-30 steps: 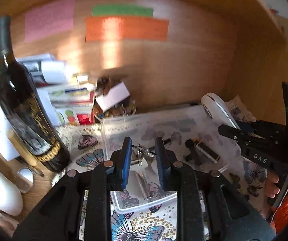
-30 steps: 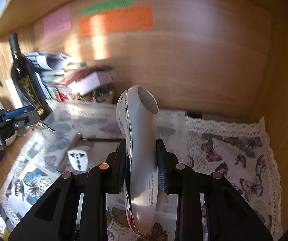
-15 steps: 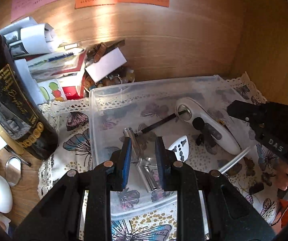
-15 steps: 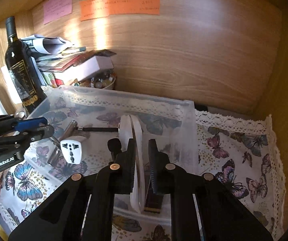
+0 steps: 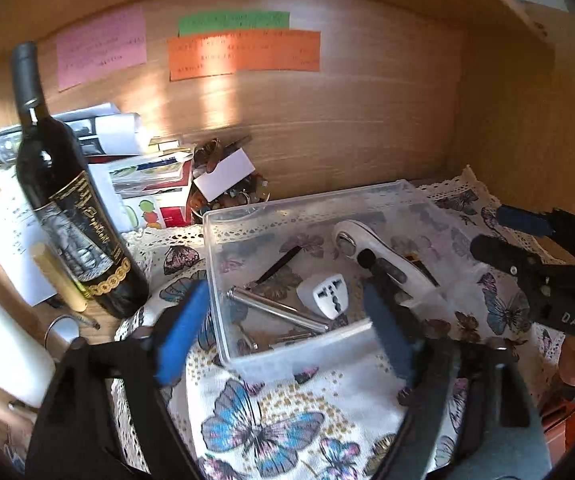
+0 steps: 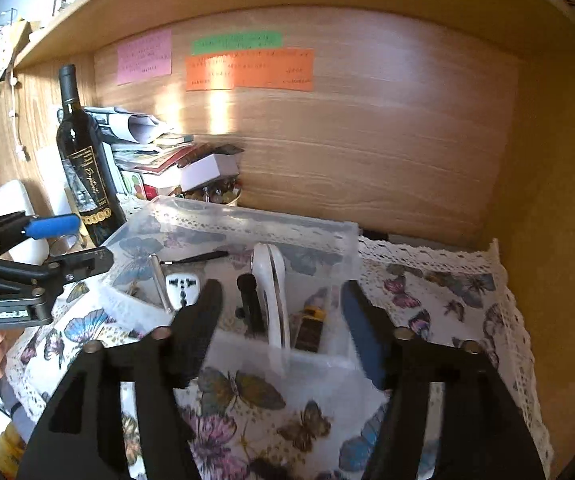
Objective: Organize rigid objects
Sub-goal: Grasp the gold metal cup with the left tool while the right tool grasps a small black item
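A clear plastic bin sits on a butterfly-print cloth. Inside lie a white handheld device, a white plug adapter, a silver metal rod, a thin black stick and a dark black-and-yellow item. My left gripper is open and empty at the bin's near wall. My right gripper is open and empty over the bin's near edge, with the white device standing between its fingers.
A dark wine bottle stands left of the bin. Stacked papers and boxes and a bowl of small trinkets sit behind. A white rounded object lies at the left. Wooden walls close the back and right.
My right gripper lowered the white device into the bin, let go and opened. My left gripper released the metal rod into the bin, opened wide and pulled back.
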A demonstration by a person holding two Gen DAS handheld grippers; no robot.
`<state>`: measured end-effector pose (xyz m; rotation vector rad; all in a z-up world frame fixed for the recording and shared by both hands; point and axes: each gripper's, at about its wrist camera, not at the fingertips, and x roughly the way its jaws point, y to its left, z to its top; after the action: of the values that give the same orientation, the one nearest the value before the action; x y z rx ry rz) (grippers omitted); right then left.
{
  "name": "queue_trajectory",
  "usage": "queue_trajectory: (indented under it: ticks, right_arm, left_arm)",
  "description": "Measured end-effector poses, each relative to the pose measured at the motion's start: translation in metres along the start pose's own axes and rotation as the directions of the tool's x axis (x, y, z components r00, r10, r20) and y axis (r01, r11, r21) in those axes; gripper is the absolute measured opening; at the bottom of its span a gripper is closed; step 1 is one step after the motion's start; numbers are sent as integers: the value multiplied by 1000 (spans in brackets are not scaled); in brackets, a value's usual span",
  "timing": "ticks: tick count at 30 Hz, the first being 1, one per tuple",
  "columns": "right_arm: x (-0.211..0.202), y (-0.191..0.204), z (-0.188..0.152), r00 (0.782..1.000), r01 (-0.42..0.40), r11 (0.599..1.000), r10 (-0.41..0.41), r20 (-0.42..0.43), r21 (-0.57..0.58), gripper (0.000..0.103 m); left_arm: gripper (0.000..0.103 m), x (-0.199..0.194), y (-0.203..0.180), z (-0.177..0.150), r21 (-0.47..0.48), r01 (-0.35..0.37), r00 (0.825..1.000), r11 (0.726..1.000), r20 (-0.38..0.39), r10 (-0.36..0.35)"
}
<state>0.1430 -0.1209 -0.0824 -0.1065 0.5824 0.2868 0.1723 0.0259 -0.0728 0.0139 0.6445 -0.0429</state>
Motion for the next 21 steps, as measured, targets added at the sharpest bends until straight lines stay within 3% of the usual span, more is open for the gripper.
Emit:
queue_trajectory:
  ticks: [2,4,15,19,21]
  right_arm:
    - [-8,-1,-9,1000,6,1000,-6,-6,3,67]
    - [-12,-2,-19,1000,8,1000,-8,-22,10,68]
    - [2,-8,-88,978,22,999,-12,-207,47,67]
    - [13,-8,-102,964,8,999,3,-264,39,46]
    - [10,-7,-105,967,9,999,1,-253,38,41]
  left_arm:
    - [95,-8,-2,-5,-4,2,1000,1000,8,-2]
    - [97,-14,-5,-11,-2,4,1000,1000,9,-4]
    - [98,-7,-34,-54,16,69,993,997,-99,-67]
    - [98,4,-47,-70,27,86,986,996,-149,-81]
    - [98,9,-54,-76,30,98,981,995,-173,-92]
